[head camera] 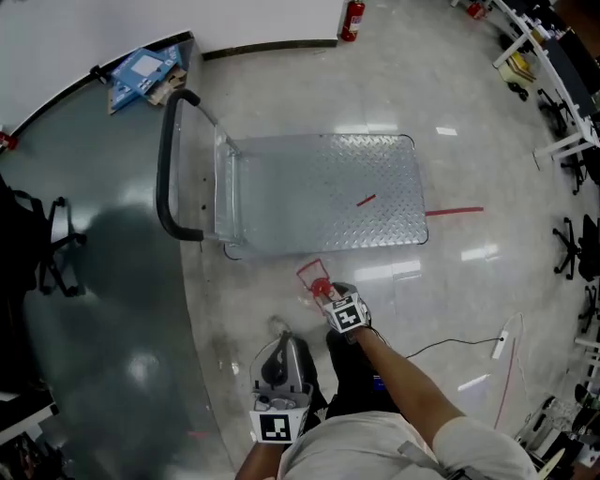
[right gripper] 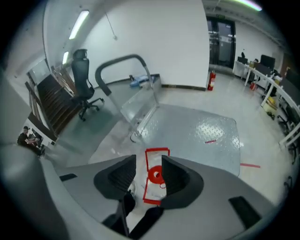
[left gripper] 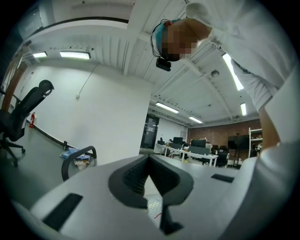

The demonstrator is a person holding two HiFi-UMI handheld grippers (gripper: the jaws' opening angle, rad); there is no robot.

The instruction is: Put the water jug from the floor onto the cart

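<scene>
The water jug (head camera: 317,281) stands on the floor just in front of the cart (head camera: 328,192). It is clear, with a red cap (right gripper: 156,175) and a red square outline around it. My right gripper (head camera: 325,292) points steeply down over the jug. Its jaws are open, and in the right gripper view (right gripper: 149,164) the cap shows in the gap between them, not touched. My left gripper (head camera: 279,330) hangs nearer my body, level, with its jaws (left gripper: 150,159) shut on nothing. The cart's diamond-plate deck (right gripper: 197,131) carries nothing.
The cart's black handle (head camera: 169,159) rises at its left end. A red tape line (head camera: 455,212) lies right of the cart, and a cable with a power strip (head camera: 502,342) lies right of me. Office chairs (head camera: 52,244) stand at the left, desks at the far right, a fire extinguisher (head camera: 352,19) by the wall.
</scene>
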